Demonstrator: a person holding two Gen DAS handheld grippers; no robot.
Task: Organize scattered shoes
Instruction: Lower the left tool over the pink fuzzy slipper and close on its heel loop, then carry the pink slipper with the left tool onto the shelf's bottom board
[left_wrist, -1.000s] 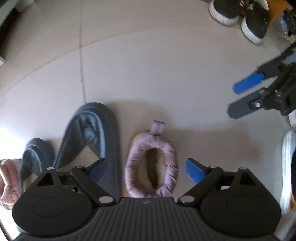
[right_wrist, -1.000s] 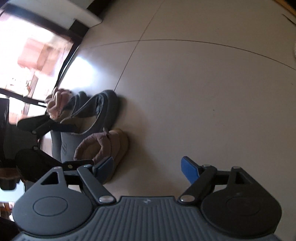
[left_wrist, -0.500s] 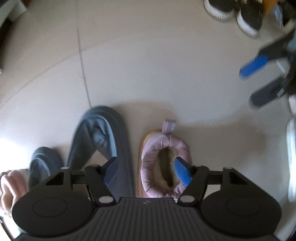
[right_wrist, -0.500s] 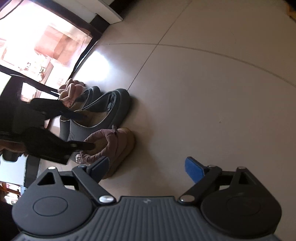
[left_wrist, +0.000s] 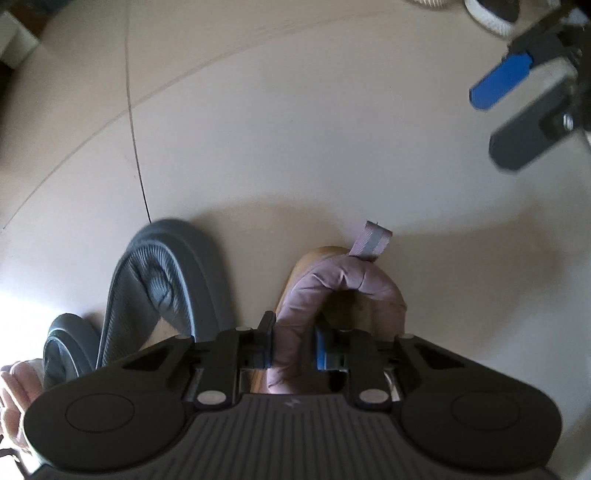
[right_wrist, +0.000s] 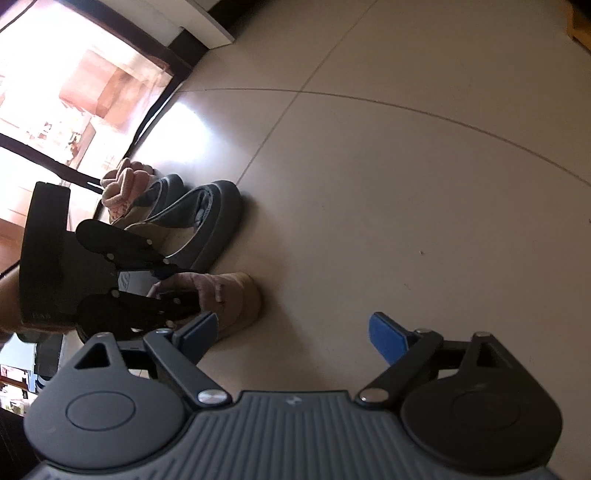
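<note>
Two hand-held grippers in play. Left hand-held gripper (left_wrist: 293, 349), lower centre of its own wrist view, has just been closing and now pinches the padded collar of the pink slipper (left_wrist: 343, 291), one blue pad on the outer side of the roll, the other inside the shoe's mouth. Slipper sits on the tiled floor (left_wrist: 295, 129), lower middle of frame, just beside a grey slipper (left_wrist: 166, 280) to its left; a second grey slipper (left_wrist: 64, 343) and a pink fuzzy shoe (left_wrist: 14, 391) lie at the lower left edge. Right hand-held gripper (right_wrist: 291, 332) hangs with jaws wide apart and nothing between them, over bare tile. Judgement: the step is picking up the pink slipper. The collar is soft and will squash, so the grip looks shallow; lift straight up and slowly, keep the toe from dragging against the grey slipper, and watch for the shoe swinging or sliding out of the pads. Pull tab (left_wrist: 371, 242) at the heel is a poorer hold. Writing: small pale letters on the left gripper's body in the right wrist view, too small to read; a mark on the grey slipper's insole, also unreadable.
</note>
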